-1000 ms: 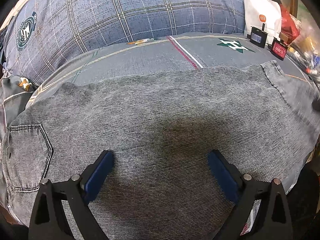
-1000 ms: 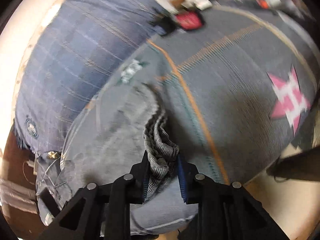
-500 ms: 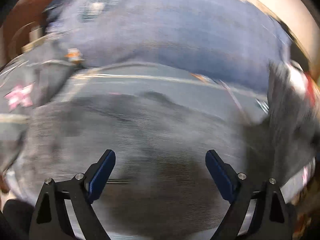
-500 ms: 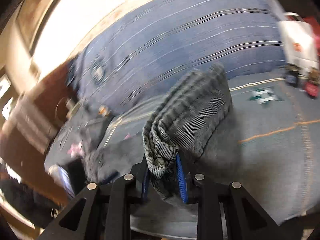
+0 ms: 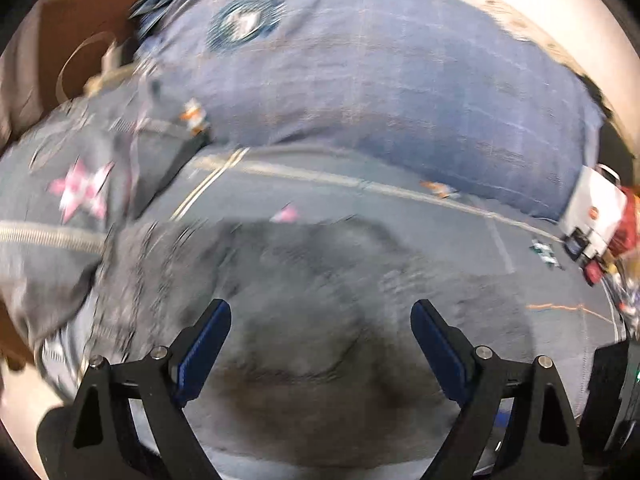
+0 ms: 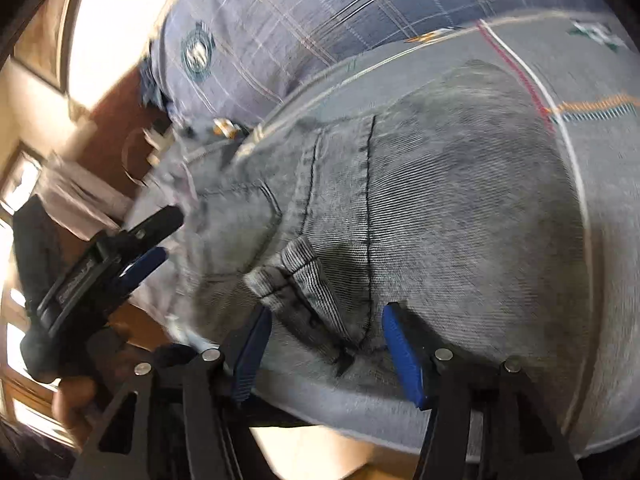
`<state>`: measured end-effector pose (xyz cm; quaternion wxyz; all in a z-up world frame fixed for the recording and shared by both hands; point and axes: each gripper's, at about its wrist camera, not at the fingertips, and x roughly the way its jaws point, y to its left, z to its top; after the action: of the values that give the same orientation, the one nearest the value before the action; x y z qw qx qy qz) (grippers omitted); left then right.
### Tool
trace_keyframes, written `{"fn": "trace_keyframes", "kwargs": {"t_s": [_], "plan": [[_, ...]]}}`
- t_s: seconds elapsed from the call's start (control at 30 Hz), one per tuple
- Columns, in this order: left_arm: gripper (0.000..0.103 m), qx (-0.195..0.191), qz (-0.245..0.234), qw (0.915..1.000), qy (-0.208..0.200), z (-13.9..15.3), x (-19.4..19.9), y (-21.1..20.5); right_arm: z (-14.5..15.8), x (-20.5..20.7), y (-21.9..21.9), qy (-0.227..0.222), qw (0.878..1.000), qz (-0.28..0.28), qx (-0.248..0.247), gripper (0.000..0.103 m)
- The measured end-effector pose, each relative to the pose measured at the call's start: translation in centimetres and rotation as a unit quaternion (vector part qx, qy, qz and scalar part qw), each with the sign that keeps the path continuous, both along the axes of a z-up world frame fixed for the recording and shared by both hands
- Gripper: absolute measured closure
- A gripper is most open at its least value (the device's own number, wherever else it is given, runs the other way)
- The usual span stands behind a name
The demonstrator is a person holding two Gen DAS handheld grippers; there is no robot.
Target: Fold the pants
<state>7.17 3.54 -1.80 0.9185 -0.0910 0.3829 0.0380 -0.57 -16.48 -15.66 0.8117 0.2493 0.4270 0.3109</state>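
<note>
- I see grey pants folded on the bed, plaid pillow beyond, white bag far right.
- My right gripper: jaws just opened, hem loose between.
- My left gripper: wide, seemingly empty, over blurred denim.

Coarse ribbed grey denim pants, woven plaid cotton quilt, matt black plastic claw

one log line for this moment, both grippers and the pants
left gripper: open, over pants | right gripper: open, jaws just opening, hem between, not pinched | pants: folded over on bed
</note>
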Motion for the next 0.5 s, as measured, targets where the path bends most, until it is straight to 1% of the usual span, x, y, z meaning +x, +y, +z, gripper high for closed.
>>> {"fn": "trace_keyframes", "kwargs": {"t_s": [0.03,0.07,0.1,0.13,0.2,0.23,0.27,0.3,0.33,0.37,0.43,0.5], "plan": [[0.011,0.004,-0.013,0.9999,-0.004,0.5,0.5,-1.0,0.0,-0.5,-0.5,0.001,1.000,-0.001,0.014,0.039],[0.011,0.015,-0.025,0.9996,-0.005,0.7,1.0,-1.9,-0.2,-0.6,-0.9,0.003,1.000,-0.002,0.018,0.037],[0.011,0.023,-0.033,0.9992,0.000,0.5,1.4,-2.7,-0.6,-0.8,-1.5,0.013,1.000,-0.005,0.022,0.037],[0.011,0.030,-0.046,0.9984,0.016,-0.3,2.1,-3.5,-0.9,-1.0,-2.0,0.020,0.999,-0.005,0.032,0.037],[0.011,0.048,-0.064,0.9948,0.062,-2.6,2.9,-4.6,-0.8,-1.4,-3.3,0.026,0.998,-0.011,0.054,0.037],[0.011,0.070,-0.072,0.9903,0.096,-4.7,3.2,-5.2,-0.6,-1.5,-3.9,0.025,0.998,-0.017,0.058,0.037],[0.011,0.086,-0.075,0.9862,0.120,-6.3,3.2,-5.5,-0.1,-1.7,-4.9,0.021,0.997,-0.028,0.063,0.037],[0.011,0.096,-0.076,0.9814,0.148,-8.1,3.0,-5.6,0.6,-1.8,-6.1,0.011,0.997,-0.043,0.068,0.037],[0.010,0.087,-0.072,0.9845,0.134,-8.5,2.3,-5.2,1.2,-1.8,-6.9,0.006,0.996,-0.052,0.071,0.037],[0.010,0.088,-0.067,0.9864,0.121,-8.4,1.8,-5.0,2.1,-1.5,-7.9,-0.004,0.995,-0.067,0.079,0.037],[0.010,0.103,-0.073,0.9849,0.119,-8.3,1.4,-5.4,3.4,-0.4,-9.2,-0.008,0.993,-0.067,0.095,0.037],[0.010,0.110,-0.077,0.9843,0.115,-8.4,1.1,-5.6,4.2,2.0,-9.4,-0.004,0.992,-0.058,0.116,0.037]]}}
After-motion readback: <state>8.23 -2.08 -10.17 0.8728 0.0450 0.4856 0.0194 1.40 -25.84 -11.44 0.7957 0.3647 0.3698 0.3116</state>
